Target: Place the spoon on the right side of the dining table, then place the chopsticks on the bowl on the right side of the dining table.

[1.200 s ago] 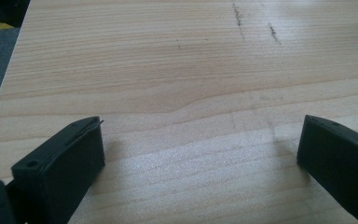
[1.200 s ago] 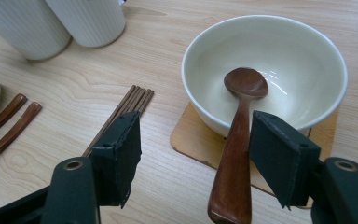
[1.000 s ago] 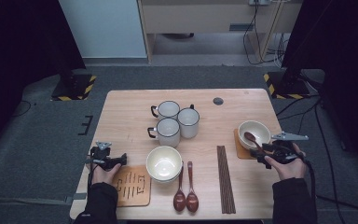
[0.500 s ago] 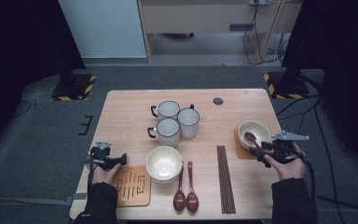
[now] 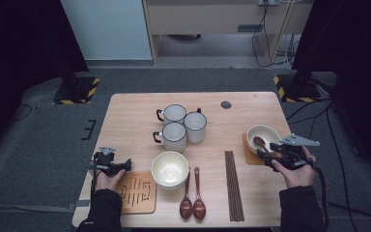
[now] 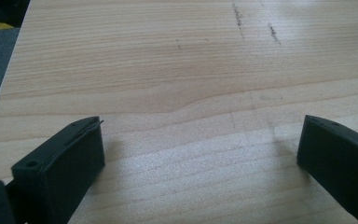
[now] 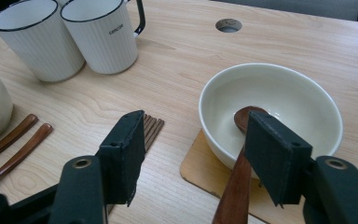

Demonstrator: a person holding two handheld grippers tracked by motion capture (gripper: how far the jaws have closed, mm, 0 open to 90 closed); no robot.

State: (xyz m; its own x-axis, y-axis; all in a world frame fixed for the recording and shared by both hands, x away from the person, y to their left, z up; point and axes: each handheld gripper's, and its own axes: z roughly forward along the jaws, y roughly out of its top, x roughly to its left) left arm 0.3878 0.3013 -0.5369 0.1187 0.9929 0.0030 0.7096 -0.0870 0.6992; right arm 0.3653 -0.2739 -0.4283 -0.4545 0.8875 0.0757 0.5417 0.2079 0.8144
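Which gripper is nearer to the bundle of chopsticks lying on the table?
Right. The right gripper is beside the chopsticks, by the bowl; the left gripper is across the table, beyond the stacked bowls.

Glossy cream ceramic bowl (image 7: 279, 100), smooth dark polished wooden spoon (image 7: 238, 182) in it. Matt pale wood-grain table (image 7: 191, 60). Matt black plastic jaws.

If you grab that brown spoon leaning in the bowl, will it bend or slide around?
The spoon looks like solid wood, so it probably stays stiff and feels light. Its surface looks glossy, so it might slip a little. Its scoop rests inside the bowl with the handle over the rim, so nudging it would likely make it pivot or slide along the rim.
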